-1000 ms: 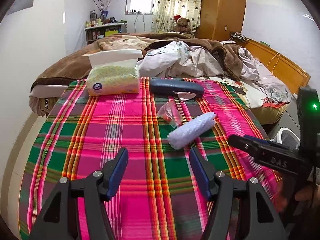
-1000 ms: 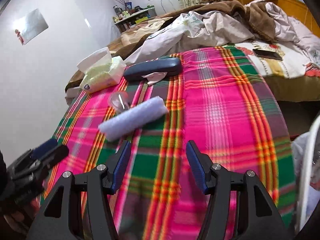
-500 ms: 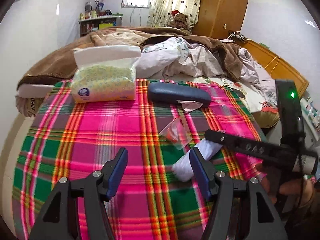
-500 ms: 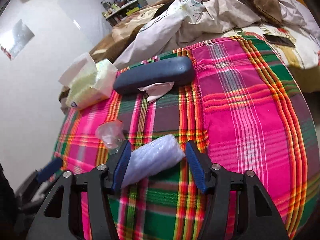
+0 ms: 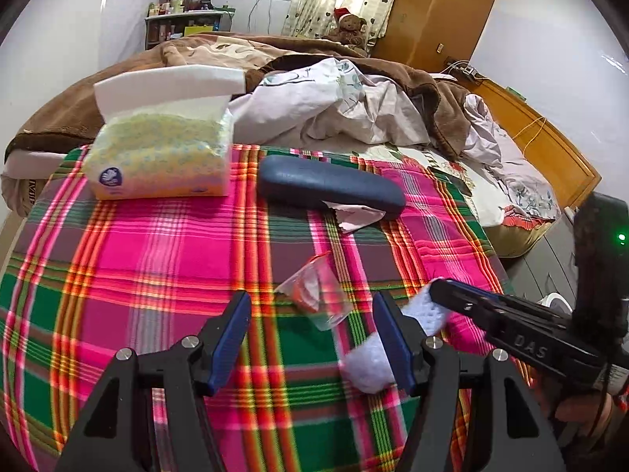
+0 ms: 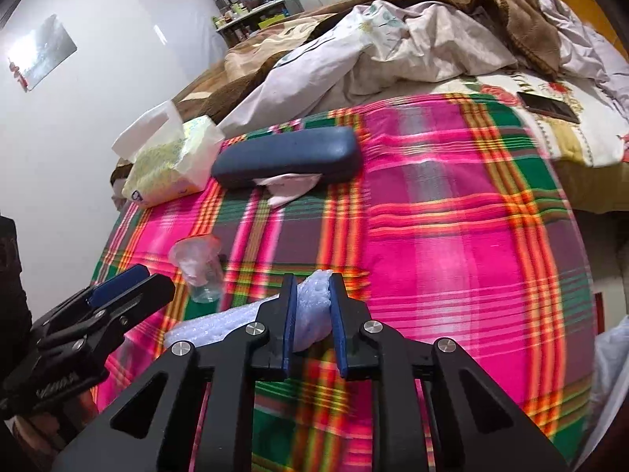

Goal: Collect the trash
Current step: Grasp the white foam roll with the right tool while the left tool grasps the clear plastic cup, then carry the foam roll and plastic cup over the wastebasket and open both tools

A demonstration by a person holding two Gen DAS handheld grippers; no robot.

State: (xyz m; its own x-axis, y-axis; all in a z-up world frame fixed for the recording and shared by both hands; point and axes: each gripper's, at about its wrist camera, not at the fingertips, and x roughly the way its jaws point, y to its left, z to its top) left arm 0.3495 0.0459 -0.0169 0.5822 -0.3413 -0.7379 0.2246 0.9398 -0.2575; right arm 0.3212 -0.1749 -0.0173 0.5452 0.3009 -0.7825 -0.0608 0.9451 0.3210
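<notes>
A white bubble-wrap roll lies on the plaid tablecloth. My right gripper is shut on one end of it; the roll also shows in the left wrist view, with the right gripper on its far end. A crumpled clear plastic bag lies just ahead of my open, empty left gripper; it also shows in the right wrist view. A scrap of white paper sticks out from under a dark blue case.
A tissue pack stands at the table's far left. Behind the table is a bed with rumpled blankets and a phone. A white bin rim shows by the table's right side.
My right gripper has moved onto the bubble-wrap roll and shut on its end. My left gripper has moved forward toward the clear plastic bag and stayed open.
</notes>
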